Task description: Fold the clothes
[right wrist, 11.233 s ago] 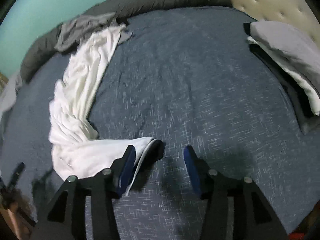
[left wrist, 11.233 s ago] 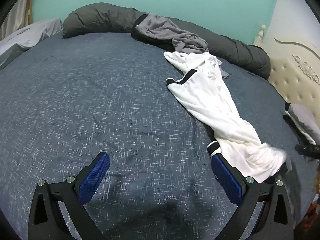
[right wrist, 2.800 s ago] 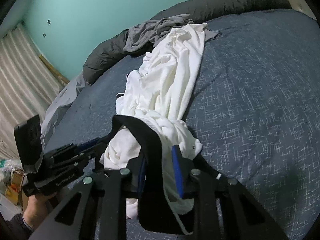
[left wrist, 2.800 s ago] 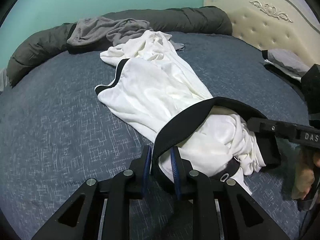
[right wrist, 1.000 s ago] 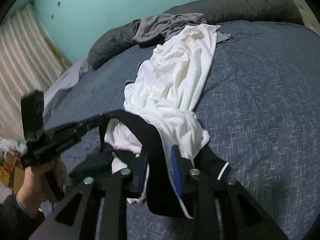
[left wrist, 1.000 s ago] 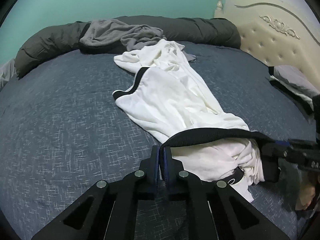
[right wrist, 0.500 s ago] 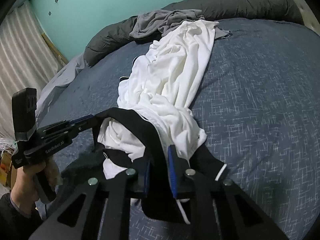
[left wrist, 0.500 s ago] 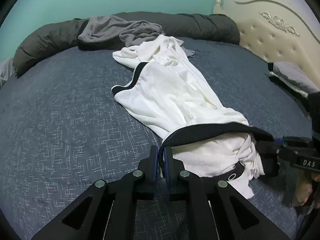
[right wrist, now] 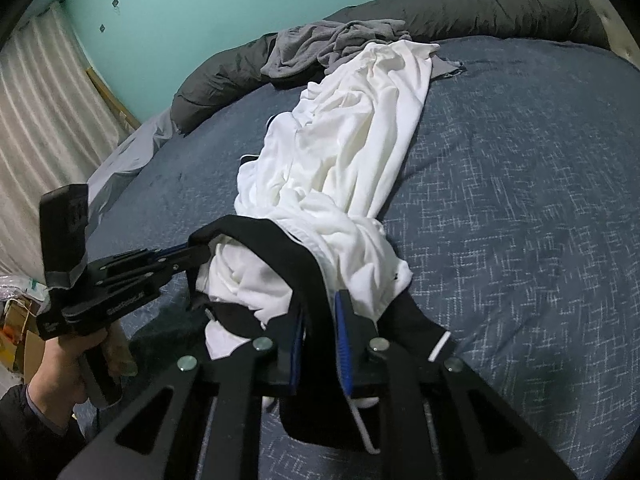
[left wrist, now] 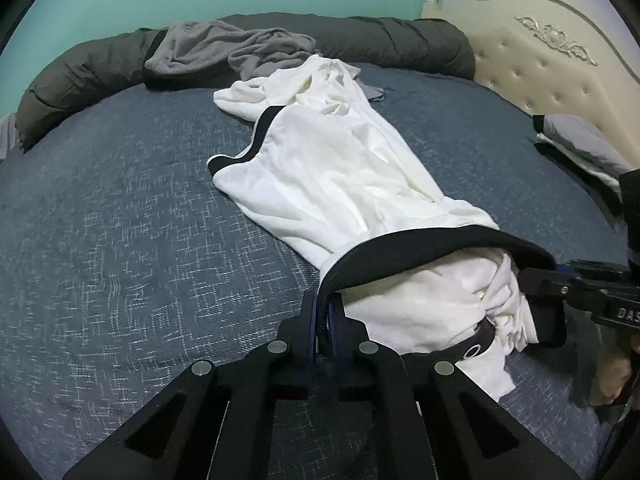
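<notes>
white garment point(left wrist: 340, 184): 1 | grey garment point(left wrist: 224, 50): 1 | claws: 2 | dark bolster point(left wrist: 400, 44): 1

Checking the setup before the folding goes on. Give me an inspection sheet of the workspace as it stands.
Surface: bed with dark blue patterned cover.
Job's things: white garment with black waistband, stretched out, crumpled.
Clutter: grey garment on a dark rolled duvet.
Grippers: left gripper and right gripper each shut on the waistband.
Cables: nothing seen.
Surroundings: teal wall, cream tufted headboard, striped curtain.
</notes>
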